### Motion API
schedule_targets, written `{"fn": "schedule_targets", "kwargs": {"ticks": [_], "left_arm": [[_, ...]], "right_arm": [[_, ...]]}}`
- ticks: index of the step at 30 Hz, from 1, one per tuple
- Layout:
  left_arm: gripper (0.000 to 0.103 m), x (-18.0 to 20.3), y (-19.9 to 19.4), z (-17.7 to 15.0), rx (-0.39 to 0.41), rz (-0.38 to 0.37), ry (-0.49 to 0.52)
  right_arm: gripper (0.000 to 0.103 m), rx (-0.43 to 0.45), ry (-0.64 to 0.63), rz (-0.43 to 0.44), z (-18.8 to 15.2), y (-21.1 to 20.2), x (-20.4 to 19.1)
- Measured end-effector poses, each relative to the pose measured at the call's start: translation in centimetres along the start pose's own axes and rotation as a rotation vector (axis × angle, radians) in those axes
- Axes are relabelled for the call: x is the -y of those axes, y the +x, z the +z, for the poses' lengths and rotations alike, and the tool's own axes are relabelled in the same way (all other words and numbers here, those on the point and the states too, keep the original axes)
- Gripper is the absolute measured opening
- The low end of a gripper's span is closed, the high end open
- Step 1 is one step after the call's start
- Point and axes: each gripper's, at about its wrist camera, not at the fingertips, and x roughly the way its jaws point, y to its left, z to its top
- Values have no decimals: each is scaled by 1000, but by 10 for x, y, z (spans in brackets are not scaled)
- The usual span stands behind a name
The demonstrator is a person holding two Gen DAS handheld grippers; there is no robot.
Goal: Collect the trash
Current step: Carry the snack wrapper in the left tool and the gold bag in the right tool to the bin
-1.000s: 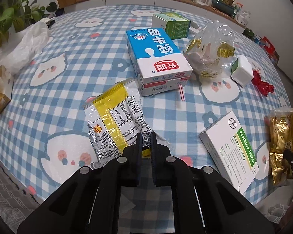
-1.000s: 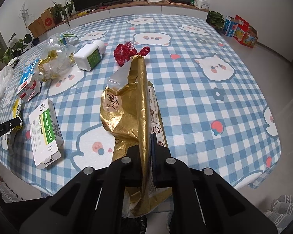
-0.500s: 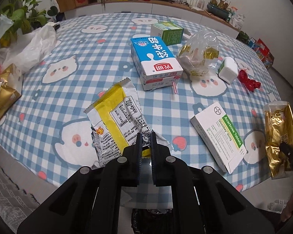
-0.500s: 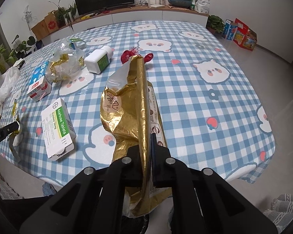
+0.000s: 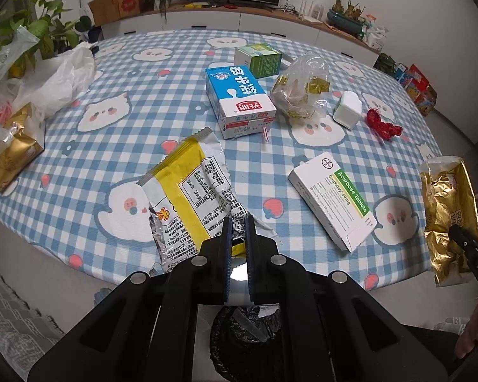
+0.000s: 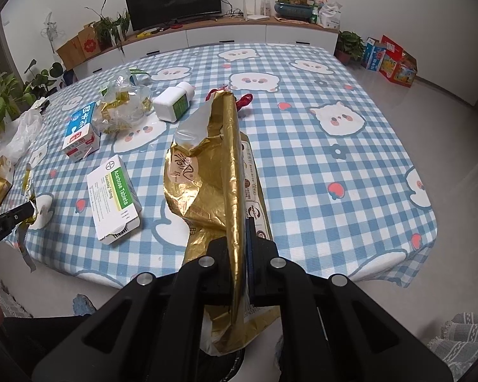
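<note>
Yellow-and-silver snack wrapper [image 5: 194,197], lower centre of the left view, clamped by the left gripper [image 5: 238,222]; gold foil bag [image 6: 220,172], centre of the right view, pinched by the right gripper [image 6: 239,226]; black bin bag [image 5: 245,334] below

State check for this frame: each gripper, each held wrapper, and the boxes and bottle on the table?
left gripper: shut on yellow wrapper, lifted
right gripper: shut on gold bag, lifted
milk carton: lying flat
tablet box: lying flat, end flap open
white bottle: on its side, capped
</note>
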Motion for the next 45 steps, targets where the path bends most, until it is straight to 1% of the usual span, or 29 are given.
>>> {"fn": "schedule_targets", "kwargs": {"ticks": [8, 17, 32, 45], "left_arm": [[7, 5, -20, -15, 17, -13, 8], [7, 5, -38, -42, 23, -21, 8], [7, 2, -65, -85, 43, -23, 14], [7, -9, -70, -118, 42, -20, 6]], "right_arm": [[3, 12, -2, 11, -13, -18, -5], [3, 27, -9, 29, -35, -39, -13], [3, 46, -57, 67, -70, -66, -43], [3, 50, -86, 91, -103, -79, -69]]}}
